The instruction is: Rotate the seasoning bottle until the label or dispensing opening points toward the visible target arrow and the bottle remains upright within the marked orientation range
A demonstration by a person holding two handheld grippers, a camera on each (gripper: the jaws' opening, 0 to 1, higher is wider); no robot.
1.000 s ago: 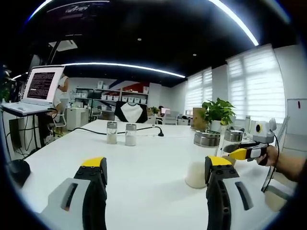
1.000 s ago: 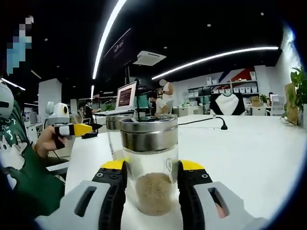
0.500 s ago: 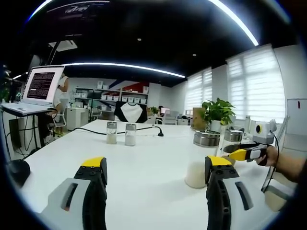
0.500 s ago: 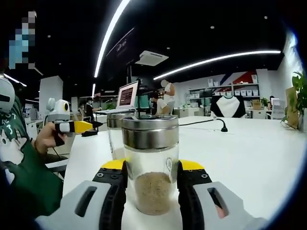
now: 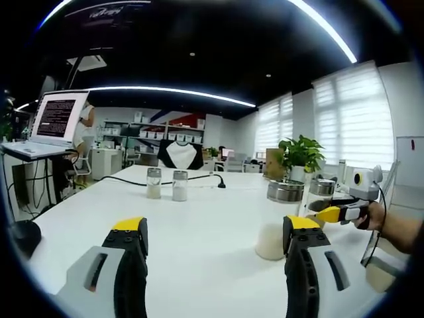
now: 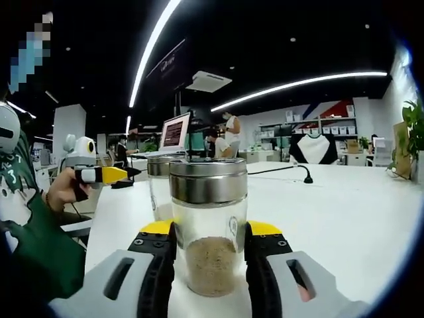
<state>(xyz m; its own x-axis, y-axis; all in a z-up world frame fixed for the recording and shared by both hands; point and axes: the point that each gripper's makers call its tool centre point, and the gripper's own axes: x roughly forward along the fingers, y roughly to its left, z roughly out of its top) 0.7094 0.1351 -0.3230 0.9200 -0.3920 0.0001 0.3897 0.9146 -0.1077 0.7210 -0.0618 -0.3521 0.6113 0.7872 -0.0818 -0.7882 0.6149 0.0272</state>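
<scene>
Seasoning bottle (image 6: 208,225) stands upright on the white worktop (image 6: 344,218), clamped between the jaws of my right claw (image 6: 209,248), ready to twist towards an arrow I cannot see, while my left claw (image 5: 211,242) hangs open.

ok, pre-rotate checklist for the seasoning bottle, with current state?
1. Right gripper on the seasoning bottle: ok, a yellow-tipped jaw sits against each side of the glass.
2. Bottle upright: ok, it stands straight on the white table, steel cap level.
3. Room to turn: not ok, a second jar stands close behind on the left.
4. Left gripper out of the way: ok, open over bare table, holding nothing.
5. Target arrow located: cannot tell, no arrow or mark is visible on the table.
6. Label or opening direction: cannot tell, only a small mark shows on the glass.
</scene>
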